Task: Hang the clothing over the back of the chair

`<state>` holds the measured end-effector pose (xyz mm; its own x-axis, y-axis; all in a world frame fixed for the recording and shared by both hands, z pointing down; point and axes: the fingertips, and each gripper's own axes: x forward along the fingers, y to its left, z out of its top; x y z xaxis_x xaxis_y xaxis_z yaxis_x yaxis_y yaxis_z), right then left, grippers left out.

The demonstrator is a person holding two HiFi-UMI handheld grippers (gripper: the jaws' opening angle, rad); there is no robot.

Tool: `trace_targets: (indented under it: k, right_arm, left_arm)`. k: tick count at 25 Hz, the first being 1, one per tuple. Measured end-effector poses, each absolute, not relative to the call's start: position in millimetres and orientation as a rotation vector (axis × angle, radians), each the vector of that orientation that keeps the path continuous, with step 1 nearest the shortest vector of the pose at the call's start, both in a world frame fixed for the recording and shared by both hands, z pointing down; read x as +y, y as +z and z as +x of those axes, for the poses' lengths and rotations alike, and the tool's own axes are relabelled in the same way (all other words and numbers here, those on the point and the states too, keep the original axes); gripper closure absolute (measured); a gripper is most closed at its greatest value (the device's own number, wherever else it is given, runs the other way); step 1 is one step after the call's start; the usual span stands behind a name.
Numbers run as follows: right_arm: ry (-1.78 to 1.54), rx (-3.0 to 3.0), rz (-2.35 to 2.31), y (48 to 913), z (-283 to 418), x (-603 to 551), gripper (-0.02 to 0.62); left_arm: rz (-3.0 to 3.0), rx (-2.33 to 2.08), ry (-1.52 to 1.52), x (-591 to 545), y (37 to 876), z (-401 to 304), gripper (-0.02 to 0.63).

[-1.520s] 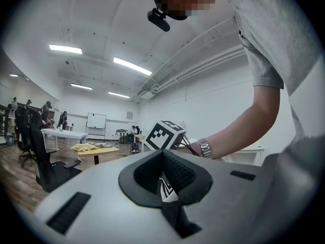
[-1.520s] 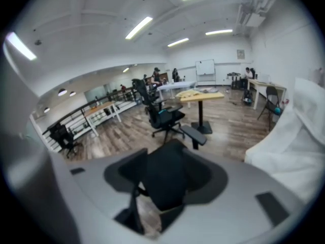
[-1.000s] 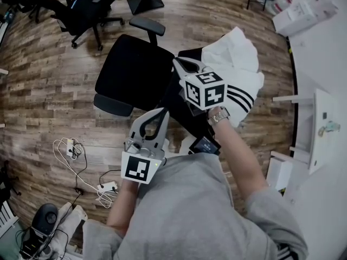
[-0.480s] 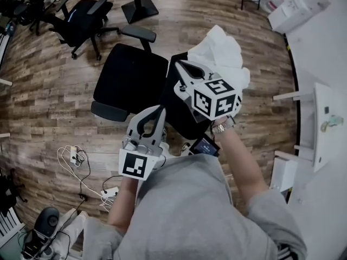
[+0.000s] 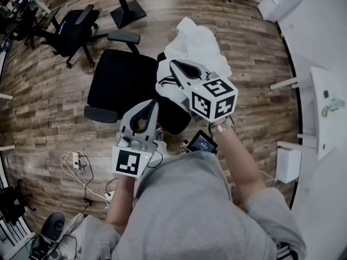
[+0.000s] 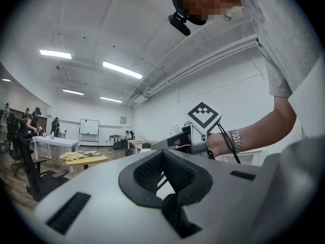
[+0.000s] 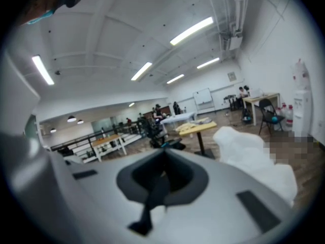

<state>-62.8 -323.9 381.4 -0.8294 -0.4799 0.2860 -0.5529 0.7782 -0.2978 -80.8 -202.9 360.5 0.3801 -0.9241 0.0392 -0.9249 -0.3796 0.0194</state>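
The clothing, white with black stripes, is lifted above the black office chair; its bulk bunches up behind the chair's backrest. My right gripper is shut on its upper edge, and the white fabric fills the right of the right gripper view. My left gripper has its jaws together at the striped hem just below and left; striped fabric shows through its jaw loop. I stand behind the backrest, both grippers over it.
The chair's armrests stick out at either side of the seat. A second black chair and a table base stand further off. White tables line the right. Cables lie on the wooden floor at the left.
Both grippers have risen and moved forward over the backrest. The clothing has come up with them, from hanging behind the chair to bunched above it.
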Motion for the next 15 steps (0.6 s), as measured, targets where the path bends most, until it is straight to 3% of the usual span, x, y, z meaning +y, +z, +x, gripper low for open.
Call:
trace_targets:
  k: [15]
  right_arm:
    - [0.589,-2.829,0.881,372,49,-296,0.561]
  left_arm:
    - [2.665,-1.668,0.081,-192,354,3,0.572]
